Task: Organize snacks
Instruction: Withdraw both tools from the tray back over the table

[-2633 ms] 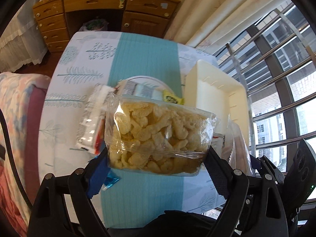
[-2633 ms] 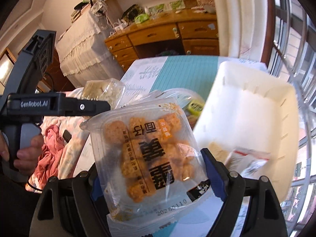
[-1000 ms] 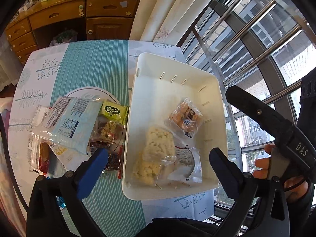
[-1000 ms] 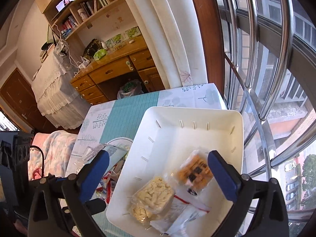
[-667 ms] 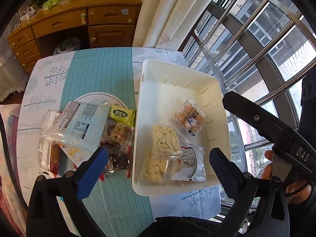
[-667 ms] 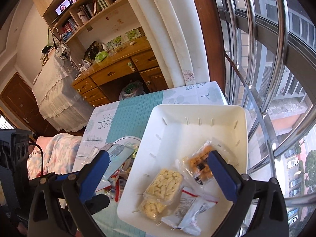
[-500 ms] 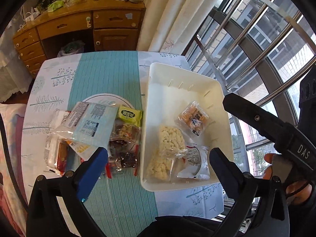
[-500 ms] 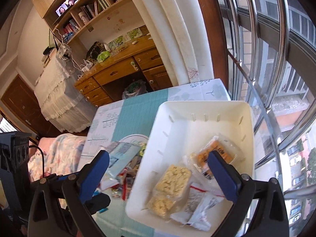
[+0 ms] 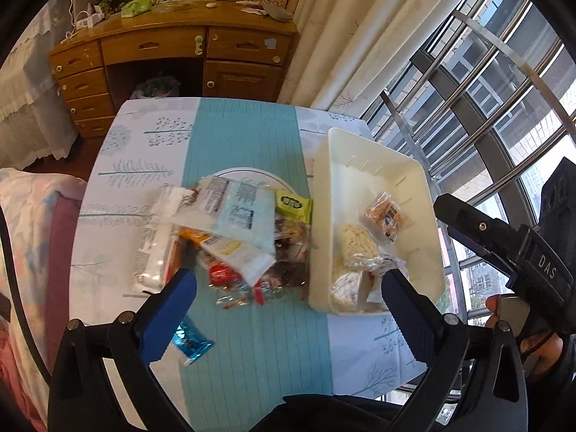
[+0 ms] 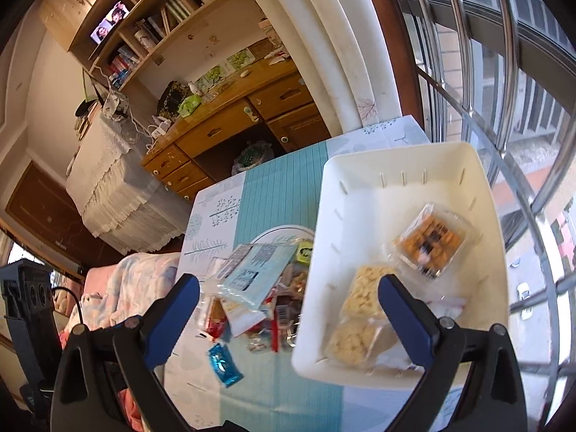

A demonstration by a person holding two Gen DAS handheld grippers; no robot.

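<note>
Left gripper (image 9: 286, 282) and right gripper (image 10: 288, 297): both hanging spread wide, gripping nothing. White rectangular plastic bin (image 9: 374, 165): holding three clear snack packets. Remaining mixed wrapped snacks (image 9: 230, 226): lying heaped just beside it on the teal-striped tablecloth (image 9: 244, 136).

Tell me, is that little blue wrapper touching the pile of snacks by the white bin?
Apart. In the right wrist view the blue wrapper lies alone, with bare tablecloth between it and the snack pile; the left wrist view shows the same gap.
</note>
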